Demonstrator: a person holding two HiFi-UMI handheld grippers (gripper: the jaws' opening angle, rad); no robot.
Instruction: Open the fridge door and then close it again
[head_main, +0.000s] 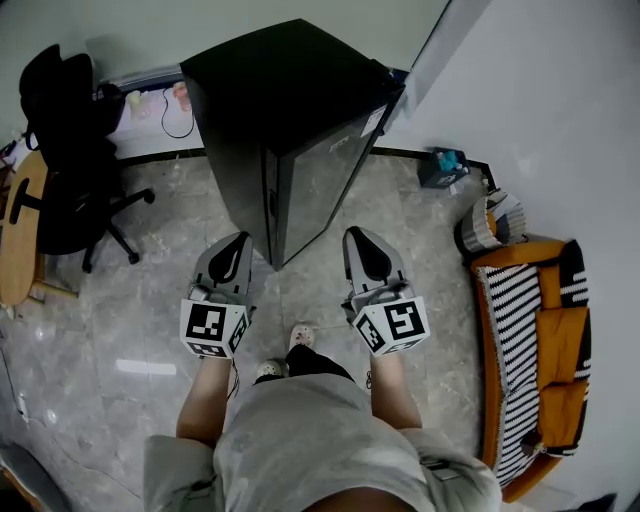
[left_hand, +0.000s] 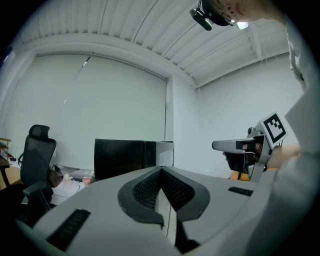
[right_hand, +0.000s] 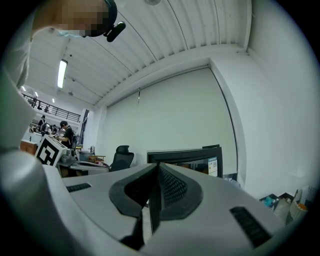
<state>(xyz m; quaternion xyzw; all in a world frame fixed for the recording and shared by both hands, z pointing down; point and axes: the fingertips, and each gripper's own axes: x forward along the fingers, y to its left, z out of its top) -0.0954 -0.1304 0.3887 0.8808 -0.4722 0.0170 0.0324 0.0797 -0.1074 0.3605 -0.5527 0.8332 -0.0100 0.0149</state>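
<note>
Our left gripper and right gripper were empty, jaws pressed together, near the black fridge that stood ahead between them, not touching it.

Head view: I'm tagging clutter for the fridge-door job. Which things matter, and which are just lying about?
Job: black fridge, left gripper, right gripper.
Lying about: office chair, wooden table, teal box, basket, striped sofa.
</note>
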